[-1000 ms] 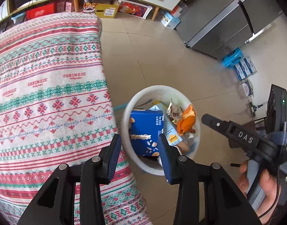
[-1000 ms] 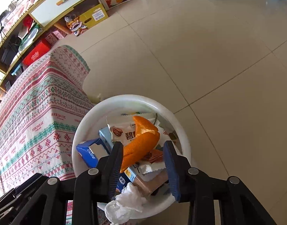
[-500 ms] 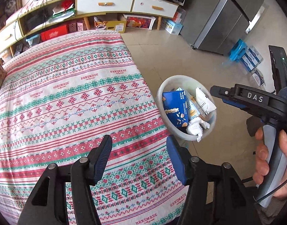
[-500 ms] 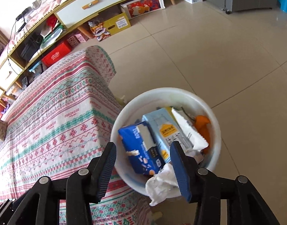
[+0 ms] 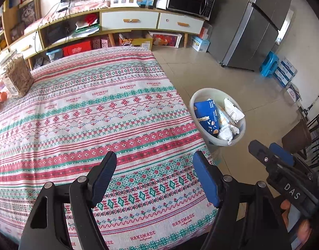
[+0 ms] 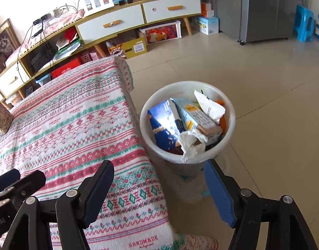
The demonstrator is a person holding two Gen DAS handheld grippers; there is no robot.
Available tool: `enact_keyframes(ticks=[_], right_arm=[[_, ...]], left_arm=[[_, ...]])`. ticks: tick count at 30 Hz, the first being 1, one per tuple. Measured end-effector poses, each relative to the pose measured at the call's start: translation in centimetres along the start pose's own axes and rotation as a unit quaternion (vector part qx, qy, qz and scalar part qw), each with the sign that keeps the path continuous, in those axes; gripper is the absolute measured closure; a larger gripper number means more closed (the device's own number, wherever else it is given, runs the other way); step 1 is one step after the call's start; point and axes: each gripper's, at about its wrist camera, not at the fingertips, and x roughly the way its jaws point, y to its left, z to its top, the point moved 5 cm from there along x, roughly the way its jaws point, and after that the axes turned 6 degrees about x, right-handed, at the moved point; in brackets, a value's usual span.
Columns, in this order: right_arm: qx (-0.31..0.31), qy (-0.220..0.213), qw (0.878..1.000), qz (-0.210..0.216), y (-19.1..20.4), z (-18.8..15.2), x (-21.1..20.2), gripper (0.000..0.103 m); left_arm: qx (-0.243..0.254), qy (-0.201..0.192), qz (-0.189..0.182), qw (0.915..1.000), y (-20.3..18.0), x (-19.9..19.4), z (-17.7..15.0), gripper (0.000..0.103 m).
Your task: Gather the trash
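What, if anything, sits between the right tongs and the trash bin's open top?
Nothing visible. The right tongs are empty, jaws opening, above the tablecloth edge. The white trash bin stands on the floor just beyond, its mouth uncovered. It is nearly full, though: a blue carton and crumpled tissue reach the rim.

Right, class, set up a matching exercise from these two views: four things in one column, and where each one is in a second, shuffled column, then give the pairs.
Things
1. blue carton
2. clear jar
3. microwave
4. blue stool

Places
A. on the sideboard
B. on the floor beside the fridge
C. inside the white bin
D. on the patterned tablecloth

Pairs: 1-C, 2-D, 3-A, 4-B
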Motion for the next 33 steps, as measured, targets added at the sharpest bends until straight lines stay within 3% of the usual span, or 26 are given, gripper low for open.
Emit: enact_keyframes(ticks=[4,14,33], right_arm=[[-0.004,-0.024,1.000,-0.009,0.4,-1.4,-1.2,0.023],[-0.007,-0.040,0.999,-0.014,0.5,-2.8,-2.0,0.016],[-0.014,-0.026,0.999,-0.029,0.9,-2.9,-1.2,0.011]], left_arm=[[0.019,-0.025,0.025,0.9992,-0.2,-1.5,-0.2,0.020],[0.058,-0.036,0.049,0.9965,-1.0,-2.8,-1.6,0.018],[0.058,-0.032,0.042,0.9969,-0.9,-1.9,-1.6,0.018]])
